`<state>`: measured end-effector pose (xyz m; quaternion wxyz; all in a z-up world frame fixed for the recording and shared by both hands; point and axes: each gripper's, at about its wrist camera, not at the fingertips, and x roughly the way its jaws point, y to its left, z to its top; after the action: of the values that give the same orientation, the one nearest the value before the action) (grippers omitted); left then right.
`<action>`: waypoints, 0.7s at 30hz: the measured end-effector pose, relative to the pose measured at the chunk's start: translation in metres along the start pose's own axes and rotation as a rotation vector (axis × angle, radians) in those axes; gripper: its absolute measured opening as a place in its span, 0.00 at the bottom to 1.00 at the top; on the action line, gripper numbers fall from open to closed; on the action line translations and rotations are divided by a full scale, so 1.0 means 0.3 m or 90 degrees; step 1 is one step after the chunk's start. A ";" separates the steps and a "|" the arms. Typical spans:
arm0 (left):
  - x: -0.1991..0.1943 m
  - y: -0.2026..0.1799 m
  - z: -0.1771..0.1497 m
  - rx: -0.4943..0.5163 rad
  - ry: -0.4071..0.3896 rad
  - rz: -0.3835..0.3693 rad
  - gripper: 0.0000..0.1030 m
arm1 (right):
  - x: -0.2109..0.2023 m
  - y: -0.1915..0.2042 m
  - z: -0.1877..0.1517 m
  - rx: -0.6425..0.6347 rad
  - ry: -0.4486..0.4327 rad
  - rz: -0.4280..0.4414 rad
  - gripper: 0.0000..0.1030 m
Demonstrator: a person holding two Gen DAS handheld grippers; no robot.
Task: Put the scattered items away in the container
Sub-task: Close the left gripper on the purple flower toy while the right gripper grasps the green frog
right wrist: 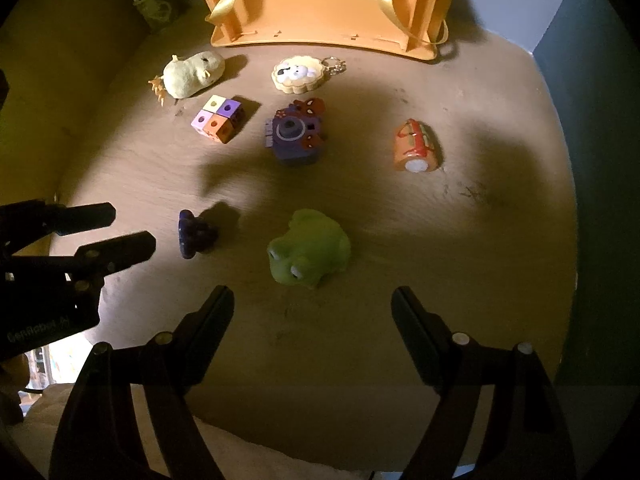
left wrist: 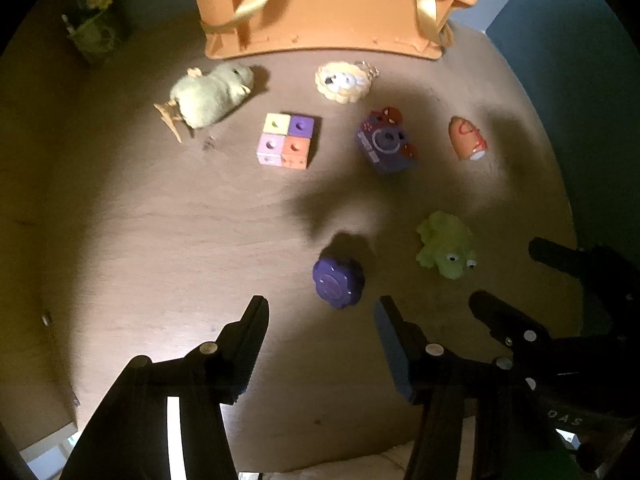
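Frog (right wrist: 310, 250) beside purple flower knob (right wrist: 194, 234); camera toy (right wrist: 294, 138) beyond.

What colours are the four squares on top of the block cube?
Yellow, purple, pink and orange on the block cube, clearest in the left wrist view.

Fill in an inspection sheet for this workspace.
Surface: brown wooden table, lit patchily.
Job's things: orange basket at far edge; plush chick, block cube, biscuit keyring, toy camera, orange capsule toy, green frog, purple flower piece all loose on table.
Clutter: green plant pot.
Grippers: left claw and right claw open, empty.
Cables: nothing seen.
Surroundings: blue-grey wall.
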<state>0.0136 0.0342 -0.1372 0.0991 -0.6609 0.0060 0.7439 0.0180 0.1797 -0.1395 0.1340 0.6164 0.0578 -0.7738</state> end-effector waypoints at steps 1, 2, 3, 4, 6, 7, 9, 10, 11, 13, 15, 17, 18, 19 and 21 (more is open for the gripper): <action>0.006 -0.002 0.000 0.000 0.003 -0.002 0.50 | 0.004 0.000 0.001 -0.003 -0.001 0.001 0.77; 0.011 -0.004 0.001 0.000 0.005 -0.004 0.50 | 0.009 0.001 0.001 -0.006 -0.002 0.002 0.77; 0.016 -0.005 0.002 0.000 0.005 -0.003 0.50 | 0.014 0.002 0.001 -0.009 -0.002 0.003 0.77; 0.020 -0.006 0.002 0.000 0.004 -0.004 0.50 | 0.019 0.001 0.002 -0.010 -0.001 0.005 0.77; 0.029 -0.011 0.005 0.002 0.001 -0.007 0.50 | 0.028 -0.002 0.003 -0.012 -0.003 0.012 0.77; 0.035 -0.013 0.007 0.004 -0.001 -0.005 0.50 | 0.033 -0.003 0.004 -0.013 -0.005 0.015 0.77; 0.051 -0.016 0.010 0.008 -0.003 -0.005 0.50 | 0.048 -0.008 0.008 -0.014 -0.003 0.021 0.77; 0.062 -0.017 0.011 0.008 -0.001 -0.002 0.50 | 0.056 -0.012 0.011 -0.013 -0.002 0.023 0.77; 0.072 -0.017 0.012 0.011 0.000 -0.001 0.50 | 0.066 -0.017 0.014 -0.011 -0.001 0.024 0.77; 0.096 -0.019 0.015 0.014 0.006 0.001 0.50 | 0.087 -0.025 0.018 -0.009 0.004 0.024 0.76; 0.117 -0.018 0.016 0.014 0.013 0.000 0.49 | 0.114 -0.031 0.018 -0.010 0.014 0.020 0.76; 0.139 -0.016 0.017 0.012 0.022 0.000 0.43 | 0.134 -0.032 0.016 -0.013 0.021 0.019 0.76; 0.151 -0.015 0.019 0.011 0.026 0.002 0.41 | 0.143 -0.031 0.016 -0.016 0.023 0.017 0.76; 0.160 -0.015 0.020 0.012 0.029 0.007 0.40 | 0.150 -0.029 0.015 -0.019 0.024 0.015 0.76; 0.167 -0.020 0.022 0.018 0.027 0.015 0.39 | 0.162 -0.023 0.014 -0.027 0.023 0.011 0.75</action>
<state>0.0027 0.0481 -0.1850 0.0993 -0.6747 0.0264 0.7309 0.0020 0.1786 -0.1862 0.1529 0.6276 0.0714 -0.7600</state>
